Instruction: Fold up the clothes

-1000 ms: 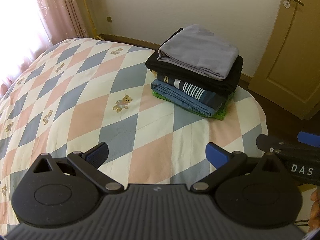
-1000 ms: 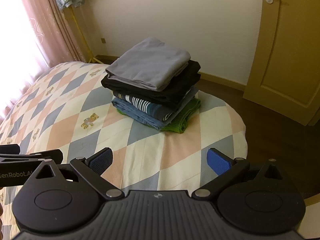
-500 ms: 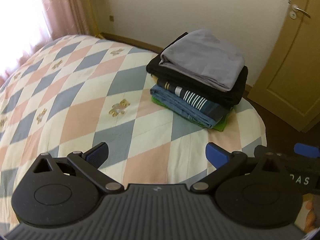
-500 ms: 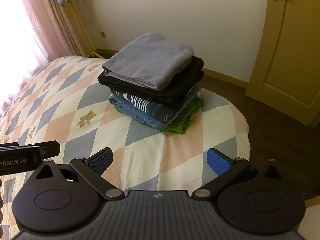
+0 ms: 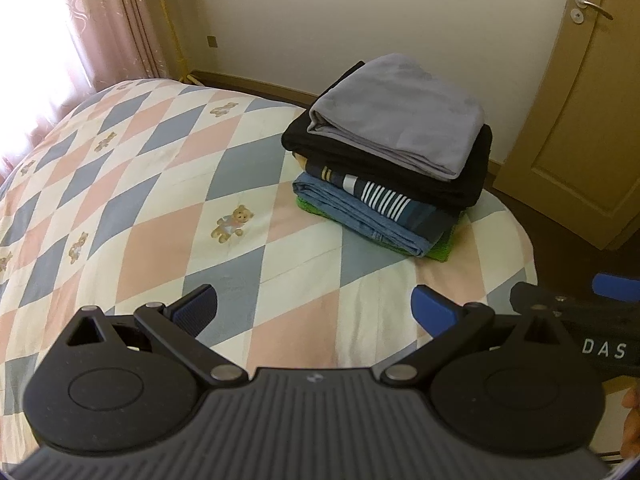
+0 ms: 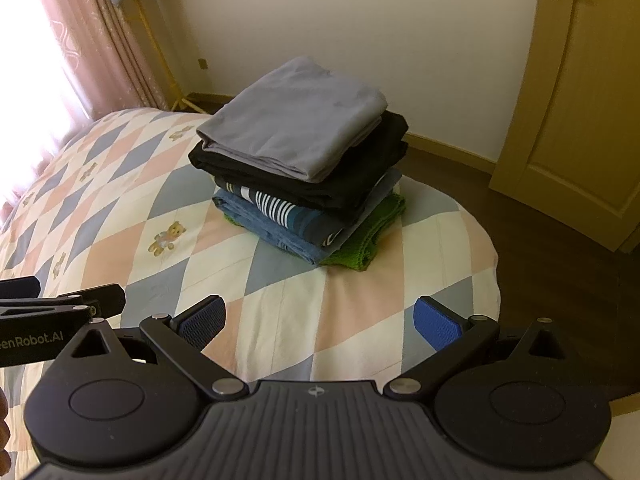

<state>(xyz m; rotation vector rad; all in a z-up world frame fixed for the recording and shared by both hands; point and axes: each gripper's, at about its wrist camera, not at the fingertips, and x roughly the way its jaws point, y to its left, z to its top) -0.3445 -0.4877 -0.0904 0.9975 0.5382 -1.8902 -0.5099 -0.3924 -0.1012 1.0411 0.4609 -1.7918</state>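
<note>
1. Left wrist view: left gripper spread wide, blue pads far apart, pinching nothing; hovering over the near part of the quilt, touching no cloth.
2. Right wrist view: right gripper likewise spread wide, nothing between its pads; held above the near edge of the quilt, clear of any garment.
3. Stack of folded clothes sitting on the quilt, well beyond both grippers, toward the far right corner of the bed; grey garment on top, black garment under it, then a dark striped piece, a blue piece, and a green piece at the bottom, peeking out at the near right of the stack.
4. Same stack from the right wrist view: centred ahead of the right gripper, grey layer uppermost, green layer jutting out to the right of the stack at the bottom.
5. Beside the stack, on its left: teddy bear print on a cream diamond of the quilt, between the stack and the left gripper.
6. Right of the stack: wooden door with a metal handle; behind the stack, a pale wall; far left of the stack, pink curtain with bright light.
7. Left gripper's side seen at the left edge of the right wrist view, level with the right gripper; right gripper's tip seen at the right edge of the left wrist view, marked "DAS"; sliver of a hand at the lower right corner of the left wrist view.
</note>
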